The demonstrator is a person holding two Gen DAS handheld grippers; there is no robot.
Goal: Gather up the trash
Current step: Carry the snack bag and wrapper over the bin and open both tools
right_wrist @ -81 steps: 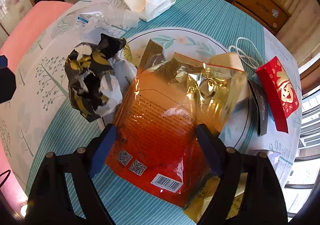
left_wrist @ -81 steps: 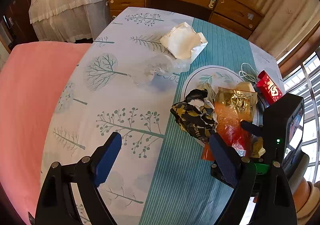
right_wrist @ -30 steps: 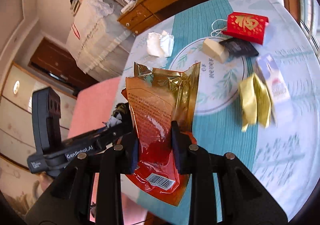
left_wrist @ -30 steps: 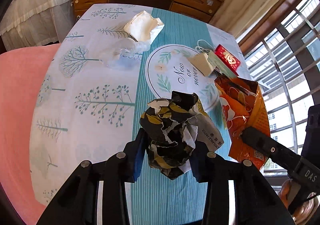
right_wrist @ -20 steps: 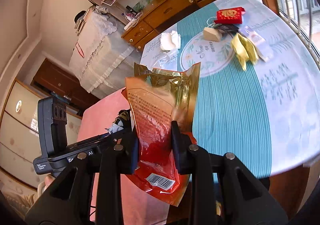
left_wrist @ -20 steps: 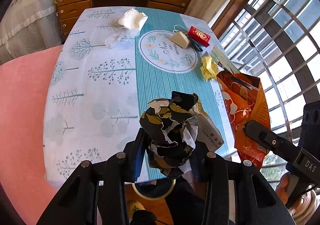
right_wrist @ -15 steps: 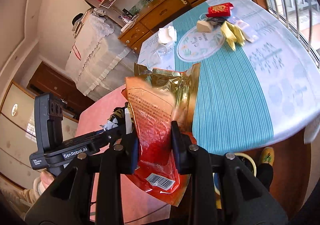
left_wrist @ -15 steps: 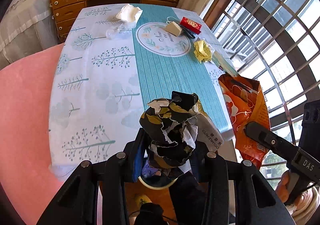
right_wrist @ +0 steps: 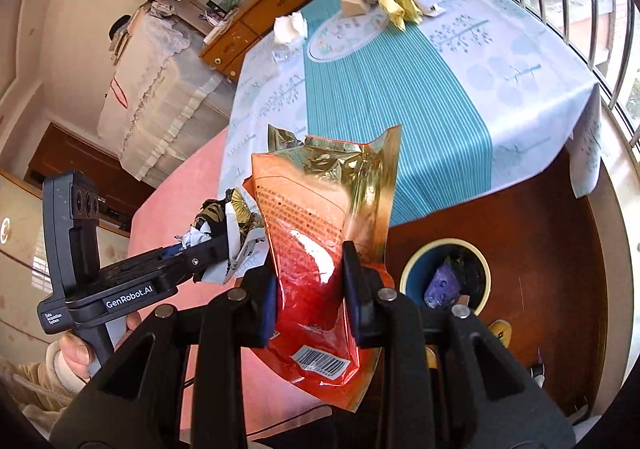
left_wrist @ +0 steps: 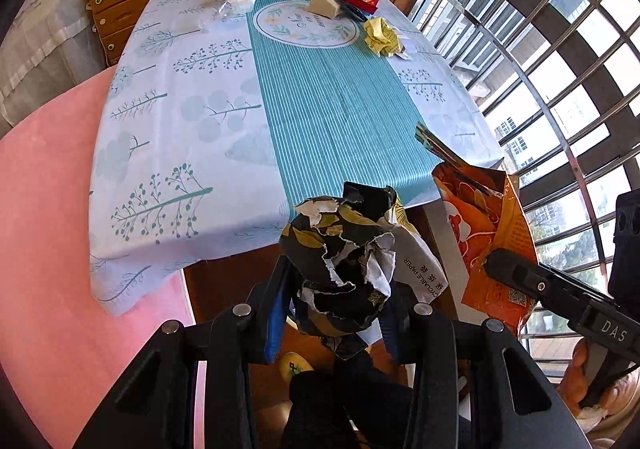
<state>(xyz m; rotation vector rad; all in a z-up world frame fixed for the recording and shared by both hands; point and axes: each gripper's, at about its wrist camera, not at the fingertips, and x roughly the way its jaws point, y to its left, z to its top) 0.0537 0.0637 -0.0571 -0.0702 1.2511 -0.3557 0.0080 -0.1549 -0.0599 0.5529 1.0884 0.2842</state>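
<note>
Surface (left_wrist: pixel 332 121) cleared of two items, more litter left at far end. Waste bin (right_wrist: pixel 445 249) seen on floor beyond surface edge. Orange snack bag (right_wrist: pixel 320 249) clamped in right hand-held gripper (right_wrist: pixel 310 289). Crumpled black-gold wrapper (left_wrist: pixel 344 261) clamped in left hand-held gripper (left_wrist: pixel 332 309). Both best carried directly above bin mouth before release; light bag likely deflected if dropped off-centre.
</note>
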